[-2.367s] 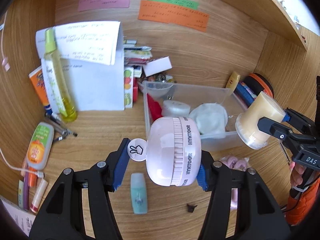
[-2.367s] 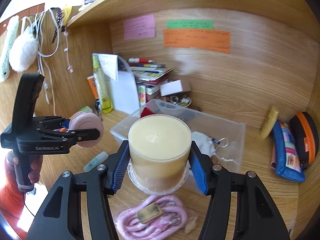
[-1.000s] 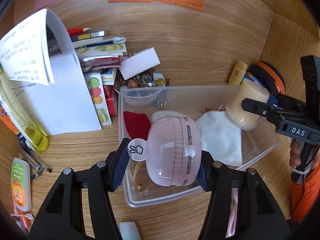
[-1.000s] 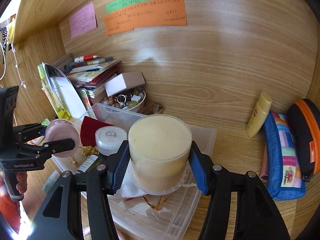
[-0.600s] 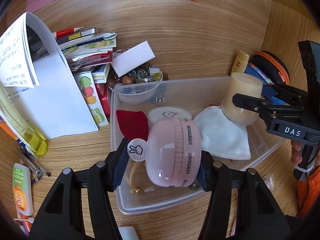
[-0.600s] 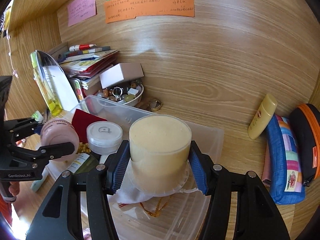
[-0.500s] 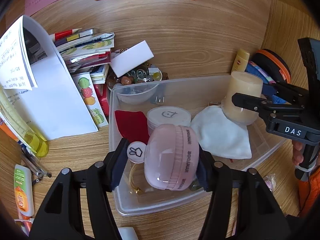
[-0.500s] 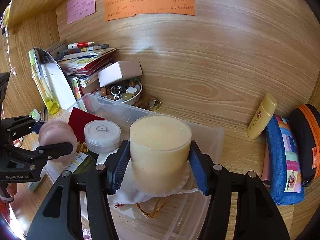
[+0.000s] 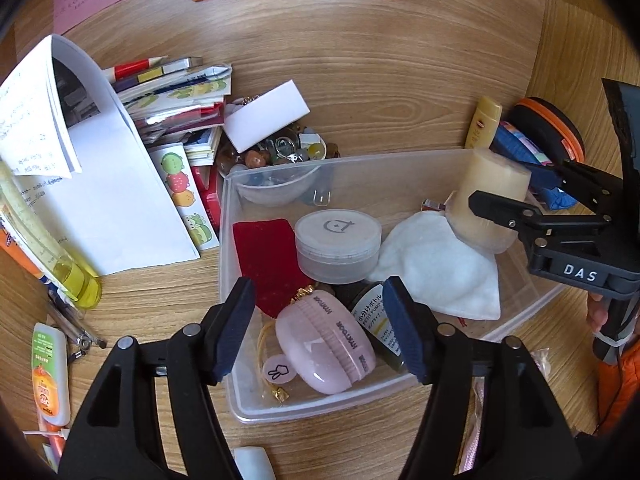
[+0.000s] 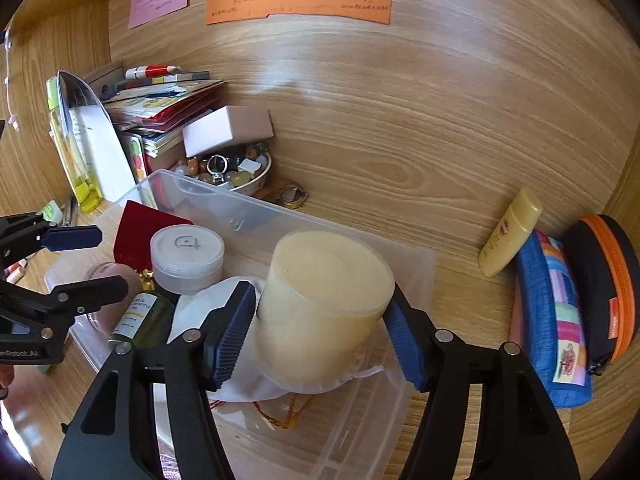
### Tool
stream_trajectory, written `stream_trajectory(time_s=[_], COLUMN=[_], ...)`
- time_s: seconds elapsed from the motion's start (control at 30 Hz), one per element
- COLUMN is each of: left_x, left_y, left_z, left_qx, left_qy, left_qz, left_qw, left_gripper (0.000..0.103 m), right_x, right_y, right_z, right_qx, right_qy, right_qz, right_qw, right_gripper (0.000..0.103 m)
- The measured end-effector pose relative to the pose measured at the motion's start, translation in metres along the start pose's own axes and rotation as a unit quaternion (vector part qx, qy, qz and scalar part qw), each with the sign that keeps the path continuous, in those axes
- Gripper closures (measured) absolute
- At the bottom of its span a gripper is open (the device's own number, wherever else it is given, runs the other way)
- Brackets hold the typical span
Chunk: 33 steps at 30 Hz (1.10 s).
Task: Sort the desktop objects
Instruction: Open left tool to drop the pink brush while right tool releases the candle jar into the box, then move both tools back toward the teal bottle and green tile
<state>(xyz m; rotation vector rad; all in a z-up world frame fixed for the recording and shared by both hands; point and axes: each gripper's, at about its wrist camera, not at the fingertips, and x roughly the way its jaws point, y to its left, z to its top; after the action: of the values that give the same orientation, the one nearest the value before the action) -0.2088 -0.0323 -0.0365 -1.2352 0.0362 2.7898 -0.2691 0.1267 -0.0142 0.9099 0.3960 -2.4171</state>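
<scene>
Lying in the clear bin (image 9: pixel 240 408) w/ fingers spread wide at either side, the pink case (image 9: pixel 326 348) sits below the L gripper (image 9: pixel 320 338); at 2 o'clock, R gripper (image 10: pixel 316 332) stands apart from the cream jar (image 10: pixel 324 300) on white pouch (image 9: pixel 440 268).

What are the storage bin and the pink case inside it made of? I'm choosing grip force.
Storage bin: likely thin translucent plastic, since the bowl shows through its wall. Pink case: apparently hard glossy plastic, with sharp highlights, a ribbed band and printed lettering.
</scene>
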Motion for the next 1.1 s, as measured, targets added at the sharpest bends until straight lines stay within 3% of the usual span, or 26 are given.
stream_trajectory(time_s=[0.13, 0.23, 0.4, 0.5, 0.6, 0.83, 1.1], left_x=[-0.009, -0.018, -0.031, -0.042, -0.052, -0.075, -0.087], left_y=[0.001, 0.001, 0.0, 0.0, 0.001, 0.004, 0.012], left_z=[0.001, 0.001, -0.001, -0.004, -0.008, -0.02, -0.046], left_qx=[-0.002, -0.002, -0.003, -0.006, -0.012, -0.029, -0.054], left_qy=[-0.011, -0.019, -0.031, -0.038, -0.044, -0.056, -0.048], left_qz=[0.004, 0.007, 0.018, 0.02, 0.022, 0.024, 0.026], left_qw=[0.9999, 0.9998, 0.9994, 0.9991, 0.9987, 0.9977, 0.9971], left_gripper=[0.032, 0.029, 0.02, 0.018, 0.01, 0.006, 0.005], right_x=[-0.011, -0.022, -0.037, -0.047, -0.059, -0.086, -0.109], right_y=[-0.001, 0.0, 0.01, 0.016, 0.021, 0.032, 0.039], right_z=[0.003, 0.004, 0.001, -0.004, -0.01, -0.028, -0.062], right_qx=[0.003, -0.002, -0.019, -0.024, -0.031, -0.034, -0.026], right_qy=[-0.016, -0.031, -0.04, -0.044, -0.051, -0.061, -0.059], right_qz=[0.005, 0.003, 0.001, 0.001, -0.002, -0.005, -0.012], right_qw=[1.0, 1.0, 0.999, 0.999, 0.998, 0.998, 0.998], right_gripper=[0.032, 0.031, 0.03, 0.021, 0.02, 0.011, 0.01])
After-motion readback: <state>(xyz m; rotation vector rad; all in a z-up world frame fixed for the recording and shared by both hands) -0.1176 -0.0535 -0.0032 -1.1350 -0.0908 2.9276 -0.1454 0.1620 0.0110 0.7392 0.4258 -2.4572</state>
